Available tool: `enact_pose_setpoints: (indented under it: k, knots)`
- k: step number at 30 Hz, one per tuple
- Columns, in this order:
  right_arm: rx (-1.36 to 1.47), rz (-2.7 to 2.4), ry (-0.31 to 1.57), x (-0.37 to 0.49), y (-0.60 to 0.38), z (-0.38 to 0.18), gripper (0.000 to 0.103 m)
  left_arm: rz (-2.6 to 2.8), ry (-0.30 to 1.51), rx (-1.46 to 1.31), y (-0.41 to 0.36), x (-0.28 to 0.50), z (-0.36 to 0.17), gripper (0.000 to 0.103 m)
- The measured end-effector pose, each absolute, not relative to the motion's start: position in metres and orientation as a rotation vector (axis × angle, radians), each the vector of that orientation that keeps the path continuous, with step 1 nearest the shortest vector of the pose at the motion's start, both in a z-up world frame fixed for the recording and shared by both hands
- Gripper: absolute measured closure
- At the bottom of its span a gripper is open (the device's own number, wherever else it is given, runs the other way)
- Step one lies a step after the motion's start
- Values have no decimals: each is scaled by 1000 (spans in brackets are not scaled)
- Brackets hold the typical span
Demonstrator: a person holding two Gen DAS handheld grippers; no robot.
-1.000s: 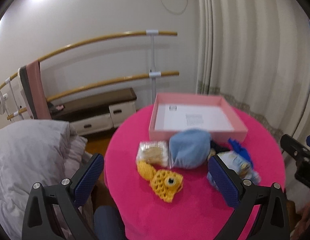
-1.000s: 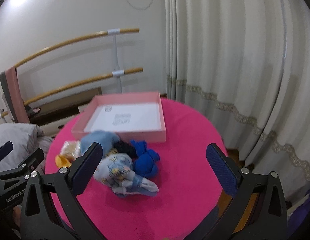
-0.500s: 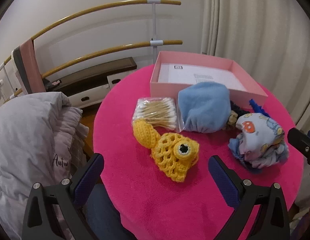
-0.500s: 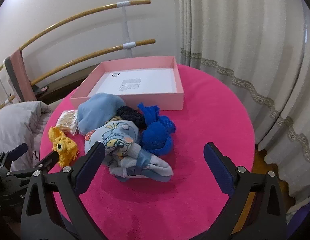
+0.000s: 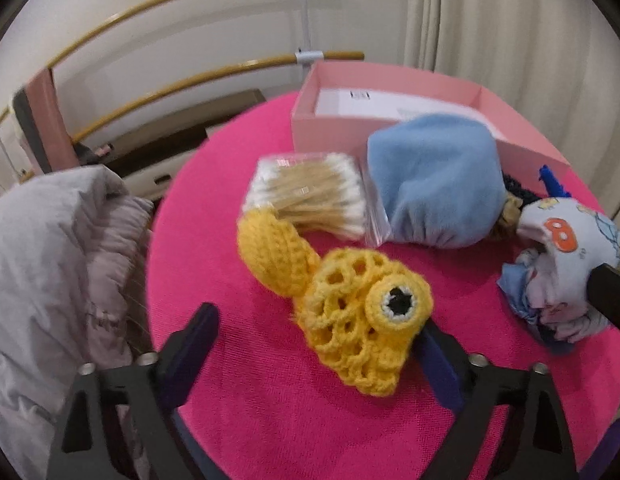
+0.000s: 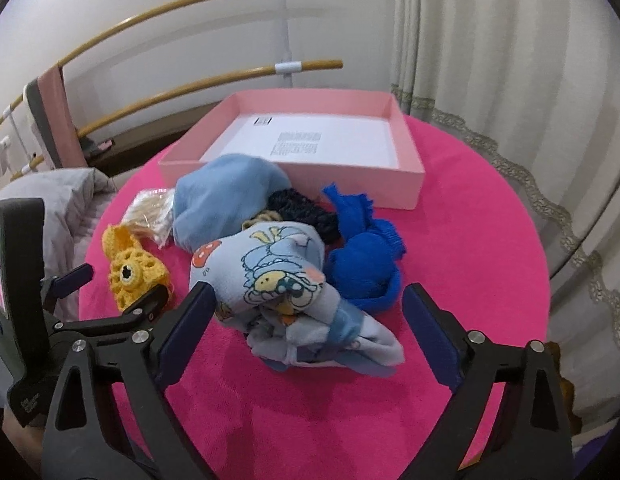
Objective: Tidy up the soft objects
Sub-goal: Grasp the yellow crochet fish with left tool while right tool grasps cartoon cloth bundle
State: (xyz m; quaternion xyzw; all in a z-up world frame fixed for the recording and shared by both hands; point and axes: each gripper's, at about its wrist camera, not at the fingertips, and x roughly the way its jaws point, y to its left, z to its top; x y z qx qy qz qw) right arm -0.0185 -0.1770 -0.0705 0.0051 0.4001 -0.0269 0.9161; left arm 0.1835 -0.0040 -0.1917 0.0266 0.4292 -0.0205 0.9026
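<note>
A yellow crochet toy [image 5: 350,304] lies on the pink round table [image 5: 310,420], between the jaws of my open left gripper [image 5: 322,344]. Behind it are a bag of cotton swabs [image 5: 310,196], a light blue fleece bundle [image 5: 438,184] and a cartoon-print cloth [image 5: 566,268]. My open right gripper [image 6: 310,320] straddles the cartoon-print cloth [image 6: 278,280]. A royal blue knit piece [image 6: 366,260], a dark knit item [image 6: 306,212] and the light blue bundle [image 6: 226,200] lie beside it. The empty pink box [image 6: 406,184] stands behind them.
A grey padded jacket [image 5: 50,260] hangs at the table's left edge. Wooden wall rails [image 6: 190,8] and a low cabinet [image 5: 170,144] are behind. Curtains [image 6: 510,60] hang to the right. The left gripper [image 6: 110,300] shows in the right wrist view.
Both grippers have moved down and forward toward the pile. The left now straddles the yellow crochet toy, the right the cartoon-print cloth. Both stay open.
</note>
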Motion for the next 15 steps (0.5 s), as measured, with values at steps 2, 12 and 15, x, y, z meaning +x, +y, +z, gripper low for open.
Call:
enact_pose_setpoints:
  k: [2, 12, 15]
  knots:
    - [16, -31, 828, -13, -174, -76, 11, -57, 882, 36, -1, 190, -197, 17]
    - [68, 93, 835, -6, -169, -85, 48, -123, 884, 40, 0, 209, -209, 51]
    - [128, 115, 833, -9, -179, -84, 53, -142, 895, 19, 10, 213, -209, 62]
